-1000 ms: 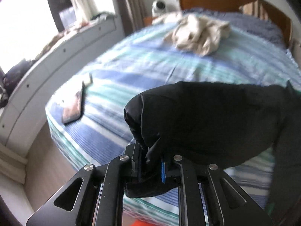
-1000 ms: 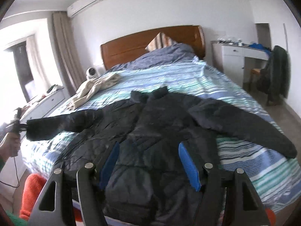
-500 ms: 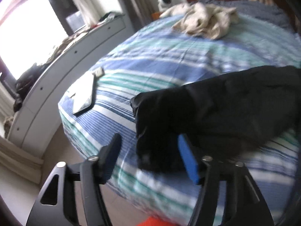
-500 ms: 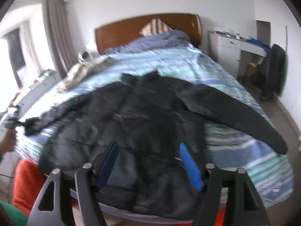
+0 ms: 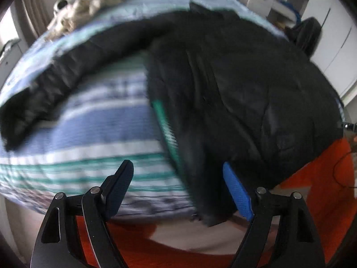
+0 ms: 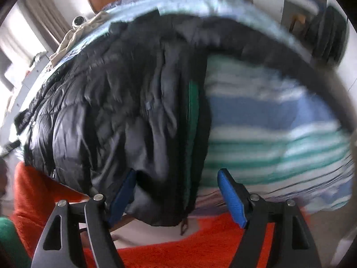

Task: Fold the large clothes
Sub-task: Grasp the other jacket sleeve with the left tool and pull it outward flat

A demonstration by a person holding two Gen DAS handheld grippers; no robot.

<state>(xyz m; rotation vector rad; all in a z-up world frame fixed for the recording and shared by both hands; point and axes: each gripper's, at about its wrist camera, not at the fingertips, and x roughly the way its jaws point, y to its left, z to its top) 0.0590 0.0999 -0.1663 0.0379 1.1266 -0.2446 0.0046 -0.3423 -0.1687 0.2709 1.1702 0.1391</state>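
Observation:
A large black puffer jacket (image 5: 234, 84) lies spread on a striped bed (image 5: 89, 134), its left sleeve (image 5: 55, 82) stretched out flat. My left gripper (image 5: 178, 189) is open, its jaws wide on either side of the jacket's lower left hem corner. In the right wrist view the jacket (image 6: 116, 102) fills the left half and its right sleeve (image 6: 290, 62) arcs over the bedspread (image 6: 279, 134). My right gripper (image 6: 176, 192) is open around the lower right hem corner. A green lining strip shows along both side edges.
An orange rug (image 5: 312, 201) covers the floor at the foot of the bed. A beige garment (image 5: 84, 9) lies near the headboard. A dark coat hangs on a chair (image 5: 310, 33) by white cabinets at the right.
My left gripper let go of the sleeve cuff, which now lies on the bed, and swung to the jacket's hem. My right gripper dropped down close to the other hem corner.

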